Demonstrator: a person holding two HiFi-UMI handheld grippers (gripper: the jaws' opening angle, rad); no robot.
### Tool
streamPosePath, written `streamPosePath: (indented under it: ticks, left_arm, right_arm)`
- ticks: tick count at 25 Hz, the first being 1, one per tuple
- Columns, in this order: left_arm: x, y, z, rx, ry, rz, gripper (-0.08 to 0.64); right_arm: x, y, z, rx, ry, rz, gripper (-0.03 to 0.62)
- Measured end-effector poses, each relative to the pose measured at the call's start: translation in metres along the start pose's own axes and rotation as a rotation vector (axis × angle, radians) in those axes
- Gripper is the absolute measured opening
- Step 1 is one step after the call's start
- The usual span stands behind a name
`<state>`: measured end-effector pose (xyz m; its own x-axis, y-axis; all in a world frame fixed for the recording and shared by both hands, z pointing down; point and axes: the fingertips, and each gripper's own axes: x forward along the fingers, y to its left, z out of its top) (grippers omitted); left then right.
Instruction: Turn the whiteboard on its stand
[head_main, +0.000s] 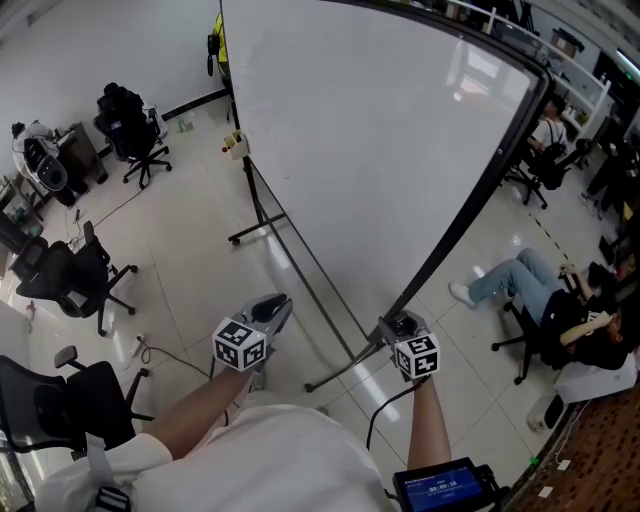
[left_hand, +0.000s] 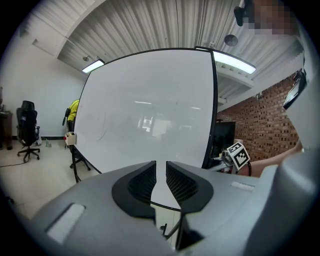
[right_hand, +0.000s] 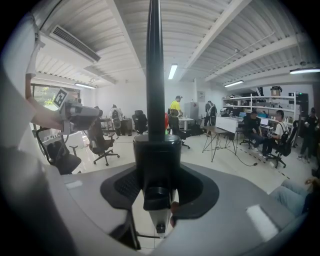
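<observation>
Two grippers noted: our right gripper clamps the near frame corner of the whiteboard, tilted on its stand. The left gripper is slightly parted, empty. We judge the board stiff and bulky; the frame gives the surest hold.

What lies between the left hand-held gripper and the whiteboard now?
Nothing. In the left gripper view, the left hand-held gripper looks straight at the whiteboard, with no object between its parted jaws or ahead of them.
</observation>
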<state>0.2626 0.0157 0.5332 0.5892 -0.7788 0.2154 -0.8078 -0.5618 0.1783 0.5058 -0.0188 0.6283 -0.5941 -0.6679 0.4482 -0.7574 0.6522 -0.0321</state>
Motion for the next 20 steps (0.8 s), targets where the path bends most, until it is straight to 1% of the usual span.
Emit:
streamPosePath:
  ticks: [5, 10, 20]
  left_arm:
    - [0.001, -0.006, 0.005, 0.013, 0.002, 0.0, 0.066]
    - [0.006, -0.014, 0.003, 0.024, 0.02, -0.001, 0.066]
    - [0.019, -0.037, 0.007, 0.056, 0.037, -0.033, 0.066]
  right_arm:
    - [-0.004, -0.002, 0.0, -0.003, -0.01, 0.009, 0.186]
    - [-0.008, -0.003, -0.001, -0.005, -0.019, 0.012, 0.186]
    - [-0.023, -0.005, -0.008, -0.01, -0.01, 0.012, 0.186]
